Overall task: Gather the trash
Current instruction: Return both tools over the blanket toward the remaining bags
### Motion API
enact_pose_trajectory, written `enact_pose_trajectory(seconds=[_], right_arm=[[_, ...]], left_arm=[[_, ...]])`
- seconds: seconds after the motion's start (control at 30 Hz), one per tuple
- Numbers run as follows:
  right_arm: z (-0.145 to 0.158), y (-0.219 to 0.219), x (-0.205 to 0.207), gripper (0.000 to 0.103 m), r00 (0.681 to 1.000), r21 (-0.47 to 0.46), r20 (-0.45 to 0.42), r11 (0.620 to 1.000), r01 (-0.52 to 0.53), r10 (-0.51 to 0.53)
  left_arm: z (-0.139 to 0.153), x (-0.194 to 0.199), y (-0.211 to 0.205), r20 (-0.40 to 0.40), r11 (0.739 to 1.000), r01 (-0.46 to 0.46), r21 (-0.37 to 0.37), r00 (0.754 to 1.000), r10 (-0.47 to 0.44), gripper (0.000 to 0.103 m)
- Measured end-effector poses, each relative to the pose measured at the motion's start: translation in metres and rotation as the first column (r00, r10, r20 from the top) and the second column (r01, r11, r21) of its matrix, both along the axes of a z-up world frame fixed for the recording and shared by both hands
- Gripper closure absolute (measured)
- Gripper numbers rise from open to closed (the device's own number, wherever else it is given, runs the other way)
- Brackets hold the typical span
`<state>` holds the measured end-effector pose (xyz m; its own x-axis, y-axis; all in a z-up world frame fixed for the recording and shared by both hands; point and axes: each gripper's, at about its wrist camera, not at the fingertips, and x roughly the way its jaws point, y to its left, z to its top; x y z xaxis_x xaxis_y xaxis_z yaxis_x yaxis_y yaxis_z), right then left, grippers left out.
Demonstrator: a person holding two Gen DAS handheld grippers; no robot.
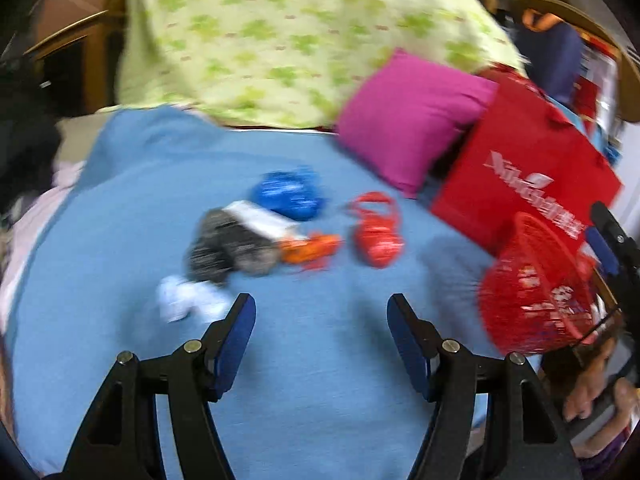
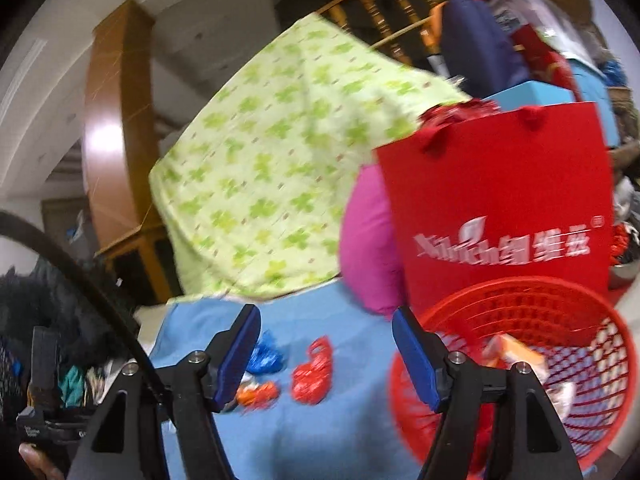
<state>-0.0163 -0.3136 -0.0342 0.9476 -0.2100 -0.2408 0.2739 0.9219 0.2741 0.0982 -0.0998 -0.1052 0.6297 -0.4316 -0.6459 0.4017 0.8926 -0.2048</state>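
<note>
Several pieces of trash lie on a blue cloth [image 1: 320,360]: a blue wrapper [image 1: 290,196], a red plastic bag [image 1: 376,232], an orange wrapper [image 1: 310,250], a dark crumpled wrapper [image 1: 228,248] with a white box [image 1: 264,220], and a white crumpled paper [image 1: 186,300]. My left gripper [image 1: 321,312] is open and empty, just short of the pile. A red mesh basket [image 2: 560,360] holds an orange and white packet [image 2: 516,354]. My right gripper [image 2: 326,340] is open and empty, beside the basket's left rim. The blue wrapper [image 2: 264,354], red bag [image 2: 314,374] and orange wrapper [image 2: 258,394] show between its fingers.
A red paper bag [image 2: 504,208] stands behind the basket [image 1: 536,292], with a magenta cushion [image 1: 408,116] to its left. A green-patterned blanket [image 1: 280,36] hangs at the back. Wooden furniture [image 2: 116,128] and piled clutter [image 2: 520,40] surround the bed. The frames are motion-blurred.
</note>
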Motion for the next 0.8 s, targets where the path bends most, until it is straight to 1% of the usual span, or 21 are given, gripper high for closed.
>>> enact_pose_trajectory(seconds=[0.1,0.23,0.4,0.47,0.6,0.7,0.8], right_arm=[[-0.009,0.017,0.021,0.031,0.996,0.010,-0.056,0.998,-0.064,0.065],[-0.025,0.034,0.048,0.031,0.981,0.041,-0.148,0.992,-0.122,0.127],[-0.044,0.052,0.074,0.031,0.956,0.041,-0.243,0.986,-0.159,0.164],[-0.053,0.061,0.085,0.031,0.939,0.035,-0.293,0.983,-0.178,0.181],[-0.067,0.071,0.098,0.031,0.911,0.051,-0.354,0.977,-0.209,0.213],[-0.078,0.073,0.109,0.031,0.889,0.080,-0.398,0.974,-0.210,0.225],[-0.088,0.070,0.118,0.031,0.871,0.130,-0.431,0.971,-0.199,0.236]], left_arm=[[-0.012,0.005,0.031,-0.008,0.998,-0.066,-0.001,0.998,0.066,0.034],[-0.029,0.011,0.054,-0.045,0.995,-0.103,-0.019,0.994,0.102,0.034],[-0.049,0.019,0.070,-0.063,0.992,-0.127,-0.016,0.990,0.125,0.034],[-0.054,0.022,0.074,-0.071,0.991,-0.132,-0.020,0.989,0.131,0.034],[-0.066,0.033,0.081,-0.089,0.990,-0.143,-0.019,0.986,0.141,0.034],[-0.070,0.043,0.084,-0.102,0.988,-0.152,-0.021,0.984,0.149,0.034],[-0.073,0.051,0.084,-0.103,0.988,-0.151,-0.024,0.984,0.148,0.034]])
